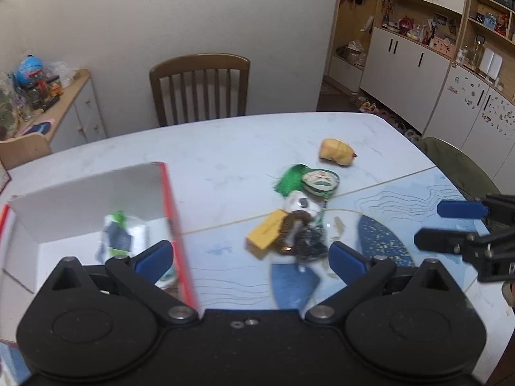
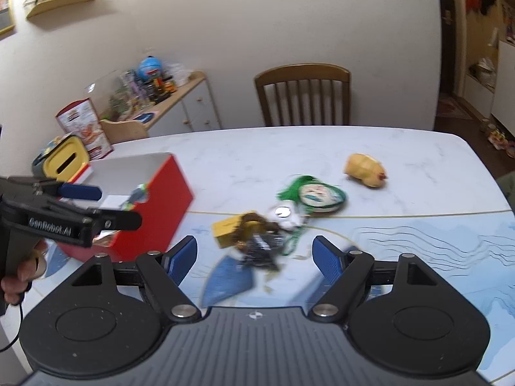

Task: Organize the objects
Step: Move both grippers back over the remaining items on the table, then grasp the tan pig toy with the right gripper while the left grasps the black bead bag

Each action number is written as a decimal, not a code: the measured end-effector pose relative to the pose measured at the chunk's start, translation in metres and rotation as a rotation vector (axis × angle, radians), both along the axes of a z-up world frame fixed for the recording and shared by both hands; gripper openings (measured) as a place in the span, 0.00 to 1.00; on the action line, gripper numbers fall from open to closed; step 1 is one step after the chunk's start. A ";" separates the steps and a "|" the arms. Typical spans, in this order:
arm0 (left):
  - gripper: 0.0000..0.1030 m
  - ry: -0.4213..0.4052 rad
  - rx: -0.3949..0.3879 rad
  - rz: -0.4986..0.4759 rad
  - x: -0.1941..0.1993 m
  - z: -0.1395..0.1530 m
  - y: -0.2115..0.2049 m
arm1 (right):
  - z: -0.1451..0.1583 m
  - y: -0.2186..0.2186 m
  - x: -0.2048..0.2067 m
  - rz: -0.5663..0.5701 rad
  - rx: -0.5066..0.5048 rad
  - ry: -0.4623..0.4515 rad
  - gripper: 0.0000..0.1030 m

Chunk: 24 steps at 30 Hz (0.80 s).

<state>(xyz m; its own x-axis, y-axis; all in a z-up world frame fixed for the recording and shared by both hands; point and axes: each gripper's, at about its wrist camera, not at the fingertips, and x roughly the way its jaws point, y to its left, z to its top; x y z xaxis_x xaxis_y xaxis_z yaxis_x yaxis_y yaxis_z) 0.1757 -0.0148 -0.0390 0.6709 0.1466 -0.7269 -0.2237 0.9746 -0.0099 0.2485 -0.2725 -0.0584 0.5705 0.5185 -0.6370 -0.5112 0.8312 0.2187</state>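
A plain off-white wall (image 2: 244, 32) backs a brown slat-back wooden chair (image 2: 304, 95) pushed to the marble-patterned tabletop (image 2: 257, 154). A low white sideboard (image 2: 193, 103) with a cluttered wooden top stands against the wall. White cupboards with open shelves (image 1: 418, 32) line the far side.

Box (image 2: 154, 199) left of trinket pile (image 2: 273, 225)

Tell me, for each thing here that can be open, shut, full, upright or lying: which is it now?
Left tongs: open, holding nothing.
Right tongs: open, holding nothing.
Red box: open on top, a packet already inside.
Yellow plush toy: lying alone on the table.
Green tasselled charm: lying flat.
Pile of trinkets: heaped, not boxed.
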 end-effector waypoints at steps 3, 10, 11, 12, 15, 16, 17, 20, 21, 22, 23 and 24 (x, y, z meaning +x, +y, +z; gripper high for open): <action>1.00 -0.001 -0.005 0.005 0.010 -0.010 -0.013 | -0.004 -0.017 0.014 -0.033 0.004 -0.001 0.80; 1.00 -0.009 -0.020 0.029 0.035 -0.029 -0.037 | -0.013 -0.042 0.061 -0.086 -0.012 -0.010 0.80; 1.00 -0.009 -0.020 0.031 0.038 -0.032 -0.040 | -0.015 -0.045 0.070 -0.087 -0.016 -0.010 0.80; 1.00 -0.009 -0.020 0.033 0.042 -0.035 -0.043 | -0.015 -0.047 0.079 -0.086 -0.020 -0.011 0.80; 1.00 -0.009 -0.019 0.037 0.052 -0.042 -0.052 | -0.019 -0.051 0.104 -0.077 -0.038 -0.017 0.80; 1.00 -0.008 -0.017 0.039 0.055 -0.046 -0.055 | -0.021 -0.052 0.112 -0.076 -0.046 -0.017 0.80; 1.00 -0.006 -0.016 0.040 0.058 -0.049 -0.058 | -0.023 -0.054 0.120 -0.074 -0.051 -0.015 0.80; 1.00 0.005 -0.006 0.045 0.067 -0.059 -0.064 | -0.032 -0.054 0.141 -0.066 -0.070 -0.002 0.80; 1.00 0.010 -0.004 0.044 0.070 -0.063 -0.065 | -0.035 -0.054 0.147 -0.062 -0.078 0.002 0.80; 1.00 0.012 -0.001 0.043 0.072 -0.066 -0.067 | -0.038 -0.053 0.153 -0.055 -0.087 0.006 0.80; 1.00 0.015 0.002 0.044 0.075 -0.070 -0.068 | -0.042 -0.053 0.159 -0.049 -0.096 0.008 0.80; 1.00 0.020 0.002 0.046 0.077 -0.074 -0.068 | -0.046 -0.052 0.165 -0.044 -0.105 0.010 0.80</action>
